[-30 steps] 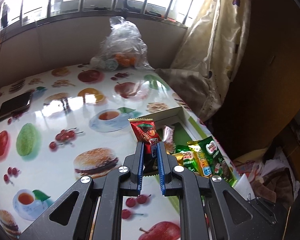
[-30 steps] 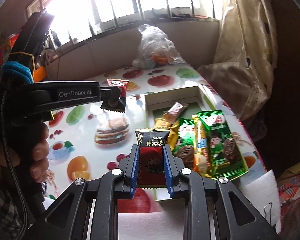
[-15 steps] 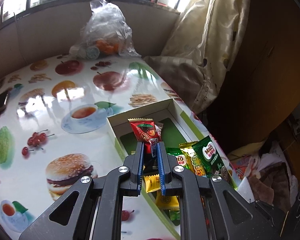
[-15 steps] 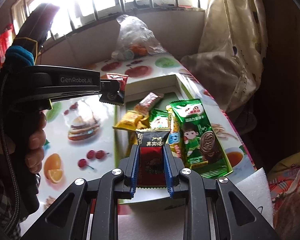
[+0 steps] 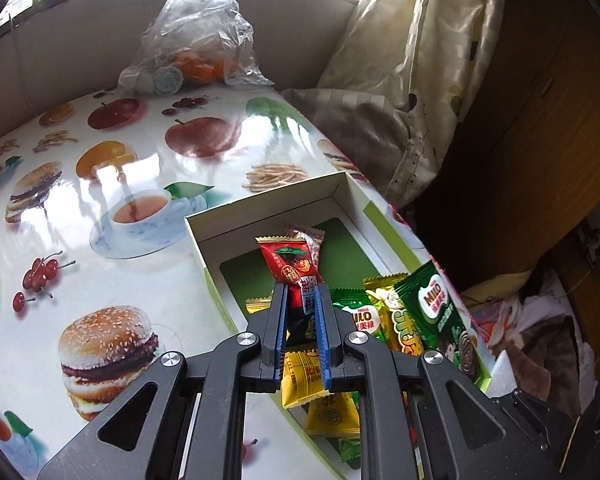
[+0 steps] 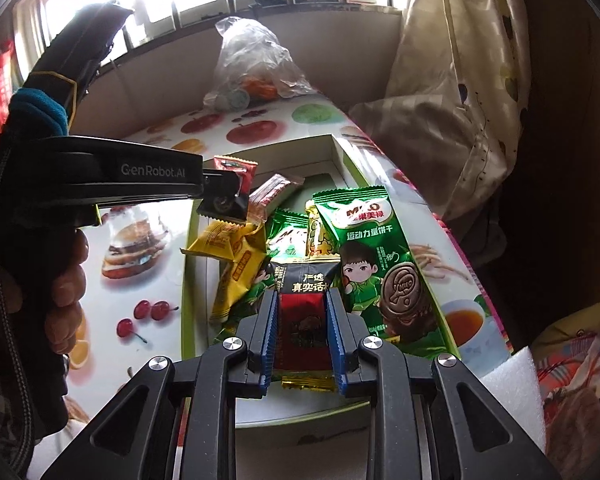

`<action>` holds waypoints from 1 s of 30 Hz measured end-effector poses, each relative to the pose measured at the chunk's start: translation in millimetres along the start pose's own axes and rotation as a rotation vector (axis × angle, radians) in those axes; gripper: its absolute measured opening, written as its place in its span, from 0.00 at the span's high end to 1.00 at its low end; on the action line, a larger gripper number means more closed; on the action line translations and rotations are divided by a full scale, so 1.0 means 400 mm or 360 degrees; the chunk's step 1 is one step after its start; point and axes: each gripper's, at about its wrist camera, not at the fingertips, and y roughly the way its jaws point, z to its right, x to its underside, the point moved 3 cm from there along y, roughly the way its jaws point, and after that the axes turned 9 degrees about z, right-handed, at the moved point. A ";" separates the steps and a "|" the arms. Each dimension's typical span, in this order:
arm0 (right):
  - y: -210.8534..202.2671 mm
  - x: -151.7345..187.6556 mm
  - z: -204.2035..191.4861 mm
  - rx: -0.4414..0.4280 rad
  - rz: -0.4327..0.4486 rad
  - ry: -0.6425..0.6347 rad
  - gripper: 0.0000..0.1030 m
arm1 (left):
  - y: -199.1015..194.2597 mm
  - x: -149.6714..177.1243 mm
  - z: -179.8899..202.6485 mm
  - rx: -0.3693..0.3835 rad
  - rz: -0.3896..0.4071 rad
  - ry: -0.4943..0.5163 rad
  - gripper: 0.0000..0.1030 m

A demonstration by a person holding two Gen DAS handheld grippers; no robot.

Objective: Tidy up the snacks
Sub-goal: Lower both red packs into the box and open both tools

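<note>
Both tools lower over box [image 5: 268, 204], left tool [image 5: 300, 300] clamping red packet [image 5: 290, 264], right tool [image 6: 302, 304] black packet [image 6: 304, 280]

Both held packets [image 5: 296, 280] [image 6: 302, 312] have lowered over the box [image 5: 260, 208].

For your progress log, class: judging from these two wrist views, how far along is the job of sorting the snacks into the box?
Done: green Milo packs and yellow packets already lie in the white box. In hand: the left gripper grips a red snack packet and the right gripper a black-and-red packet, both over the box. Left: releasing both; no loose snacks show on the table.
</note>
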 end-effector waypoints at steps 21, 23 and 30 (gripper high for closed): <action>0.013 0.010 0.008 -0.0032 0.0014 0.0047 0.63 | 0.001 0.022 0.006 -0.0052 -0.0013 0.0034 0.82; 0.007 0.011 0.008 -0.0035 0.0023 0.0056 0.62 | -0.007 0.023 0.006 -0.0052 -0.0004 0.0033 0.82; -0.024 0.010 0.006 -0.0019 0.0067 0.0061 0.57 | -0.051 0.026 0.015 -0.0050 0.0047 0.0041 0.54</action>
